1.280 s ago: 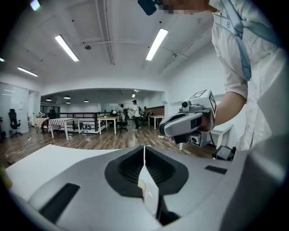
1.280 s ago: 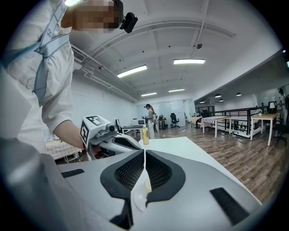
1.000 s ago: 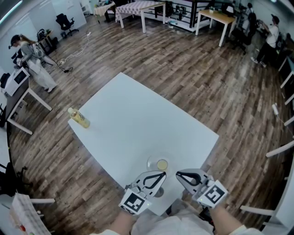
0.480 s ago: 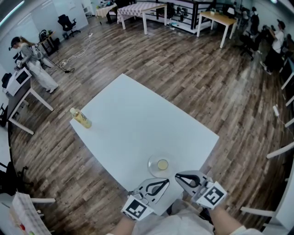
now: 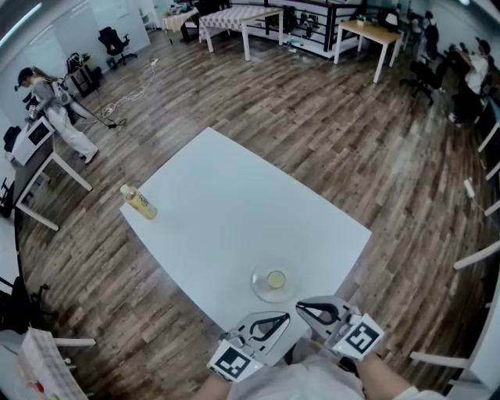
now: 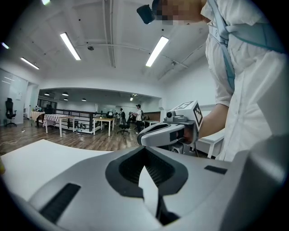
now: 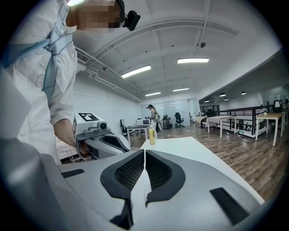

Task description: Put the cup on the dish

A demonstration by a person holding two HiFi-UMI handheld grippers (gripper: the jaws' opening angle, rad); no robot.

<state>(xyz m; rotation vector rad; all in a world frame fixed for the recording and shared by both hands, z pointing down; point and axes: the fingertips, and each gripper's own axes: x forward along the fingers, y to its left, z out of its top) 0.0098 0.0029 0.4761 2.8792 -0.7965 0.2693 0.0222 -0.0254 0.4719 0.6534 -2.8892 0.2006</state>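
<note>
Small yellowish cup (image 5: 276,279) sits on the clear round dish (image 5: 261,288), about centred, and the dish is on the white table (image 5: 226,211) close to the near edge. Just on the near side of the dish are both tools, held low at the table edge with tips close together and angled toward each other. The left gripper (image 5: 286,316) has its jaws together with nothing in them, and the right gripper (image 5: 298,309) has its pads meeting too, empty. Each carries a cube with black-and-white square markers: patterns only, no letters. Neither tool touches dish or cup. Bare tabletop runs from the dish to the far left corner, where a yellow-labelled bottle (image 5: 139,201) stands well apart from everything; its label print is too small to read. Wood-plank floor (image 5: 336,133) all round. At the far left a person (image 5: 56,105) stands by a desk, with a cable trailing on the floor nearby. Along the back are a table with a checked cloth (image 5: 234,11), a wooden-top table (image 5: 373,30) and an office chair (image 5: 112,37). More people at the far right (image 5: 471,66).
</note>
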